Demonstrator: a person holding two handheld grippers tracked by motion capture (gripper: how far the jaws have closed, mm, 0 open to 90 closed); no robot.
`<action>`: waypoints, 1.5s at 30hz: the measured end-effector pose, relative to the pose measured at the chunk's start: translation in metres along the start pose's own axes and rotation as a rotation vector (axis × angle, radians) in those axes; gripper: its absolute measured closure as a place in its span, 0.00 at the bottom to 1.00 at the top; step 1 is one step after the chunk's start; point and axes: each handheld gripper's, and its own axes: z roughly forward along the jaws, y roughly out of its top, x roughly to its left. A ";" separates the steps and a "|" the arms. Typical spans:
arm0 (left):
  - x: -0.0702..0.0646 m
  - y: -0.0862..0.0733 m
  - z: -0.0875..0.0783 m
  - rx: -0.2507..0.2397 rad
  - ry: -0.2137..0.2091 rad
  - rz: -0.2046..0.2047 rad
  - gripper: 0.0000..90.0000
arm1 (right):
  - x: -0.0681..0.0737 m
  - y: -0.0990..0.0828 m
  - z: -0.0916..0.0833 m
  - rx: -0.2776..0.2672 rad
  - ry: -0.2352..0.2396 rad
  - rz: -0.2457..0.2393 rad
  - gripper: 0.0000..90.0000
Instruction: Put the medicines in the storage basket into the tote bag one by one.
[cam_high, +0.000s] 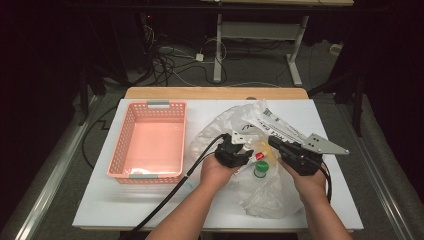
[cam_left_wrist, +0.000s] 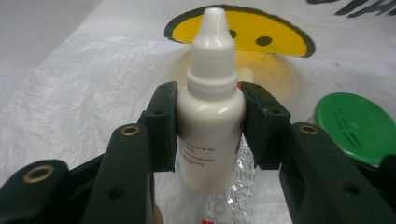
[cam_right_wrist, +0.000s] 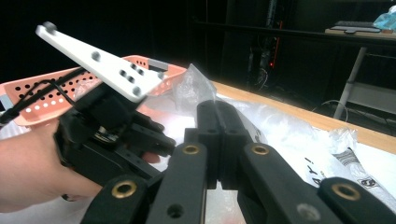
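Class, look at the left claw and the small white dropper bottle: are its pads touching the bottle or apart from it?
Touching. The left gripper view shows the left claw with both pads pressed against the sides of the dropper bottle, no gap on either side.

I see the white dropper bottle at the centre of the left gripper view, upright in that frame, its ribbed conical cap on and pointing to the top edge. Its smooth white body carries a label of small print low down, too fine for me to read. It sits clamped at its shoulders between two black pads, one on each side. Behind it lies the crinkled clear plastic bag with a yellow smiley print. In the high view I find that bag right of centre, spread on the white table.
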 end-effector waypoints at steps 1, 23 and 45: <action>0.000 0.001 0.002 0.000 0.005 0.003 0.64 | 0.000 0.000 0.000 0.000 0.000 0.001 1.00; 0.002 0.008 0.021 0.013 0.044 -0.007 0.54 | -0.001 0.000 -0.002 -0.004 0.004 0.003 1.00; -0.013 -0.034 -0.050 -0.042 -0.020 -0.004 0.36 | 0.002 0.002 -0.006 0.003 0.006 -0.013 1.00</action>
